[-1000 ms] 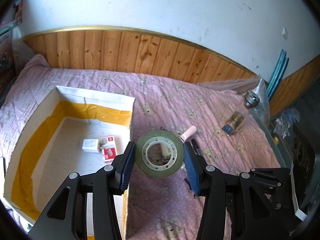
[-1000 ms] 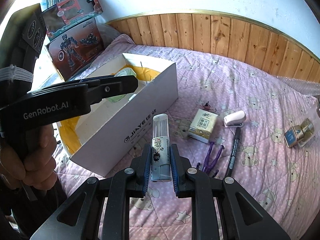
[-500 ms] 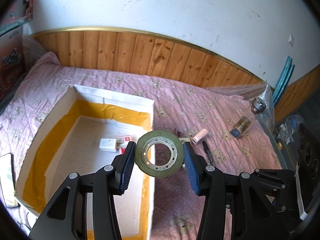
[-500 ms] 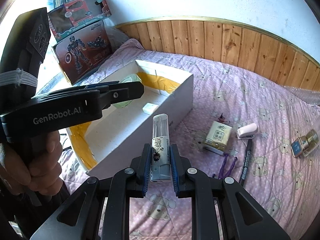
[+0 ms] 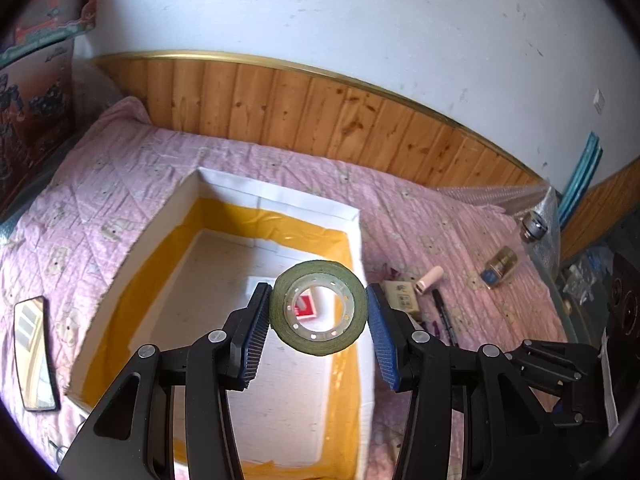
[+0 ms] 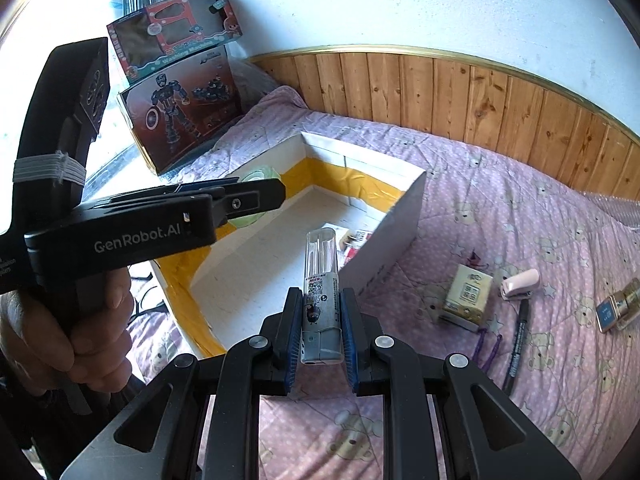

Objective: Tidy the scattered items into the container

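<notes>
Green tape roll (image 5: 318,308) faces camera, axis toward lens.

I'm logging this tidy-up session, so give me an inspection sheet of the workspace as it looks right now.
Surface: pink quilted bedspread with a bear print.
Job's things: open white box lined with yellow tape, small packets inside; green tape roll and grey tube held over it.
Clutter: small carton, pink stapler, black pen, purple cord, gold bottle, mirror lie on the bedspread.
Grippers: left gripper clamps the tape roll; right gripper clamps the tube.
Cables: nothing seen.
Surroundings: wood-panelled wall, toy boxes.
</notes>
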Motion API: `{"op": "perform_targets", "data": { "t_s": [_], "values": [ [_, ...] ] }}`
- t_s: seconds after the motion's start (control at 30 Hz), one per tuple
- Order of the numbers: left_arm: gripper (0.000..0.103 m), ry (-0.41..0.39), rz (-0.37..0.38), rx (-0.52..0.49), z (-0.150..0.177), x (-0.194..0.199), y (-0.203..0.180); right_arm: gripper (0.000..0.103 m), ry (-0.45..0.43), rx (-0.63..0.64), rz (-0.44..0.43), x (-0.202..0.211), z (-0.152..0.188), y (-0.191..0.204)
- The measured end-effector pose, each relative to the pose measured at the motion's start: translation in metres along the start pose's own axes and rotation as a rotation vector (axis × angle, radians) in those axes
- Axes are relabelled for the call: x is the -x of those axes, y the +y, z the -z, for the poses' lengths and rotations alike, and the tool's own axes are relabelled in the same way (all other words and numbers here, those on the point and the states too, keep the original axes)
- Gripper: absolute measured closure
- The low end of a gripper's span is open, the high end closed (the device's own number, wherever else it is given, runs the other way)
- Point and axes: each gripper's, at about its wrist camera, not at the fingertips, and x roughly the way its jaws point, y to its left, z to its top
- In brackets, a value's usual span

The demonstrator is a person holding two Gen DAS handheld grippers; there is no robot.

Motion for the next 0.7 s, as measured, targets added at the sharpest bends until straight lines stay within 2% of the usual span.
{"op": "perform_targets", "data": {
  "t_s": [0.17, 0.37, 0.7],
  "values": [
    [0.054, 0.002, -0.004, 0.034, -0.002, 0.002, 0.022, 0.083, -0.016, 0.008, -0.011, -0.004, -0.007, 0.013],
    [0.054, 0.043, 0.002, 0.075, -0.001, -0.005, 0.043, 0.083, -0.013, 0.009, -0.016, -0.016, -0.014, 0.023],
    [0.054, 0.085, 0.003, 0.082, -0.005, -0.018, 0.056, 0.083, -0.012, 0.008, -0.009, -0.033, -0.022, 0.028]
  ]
}}
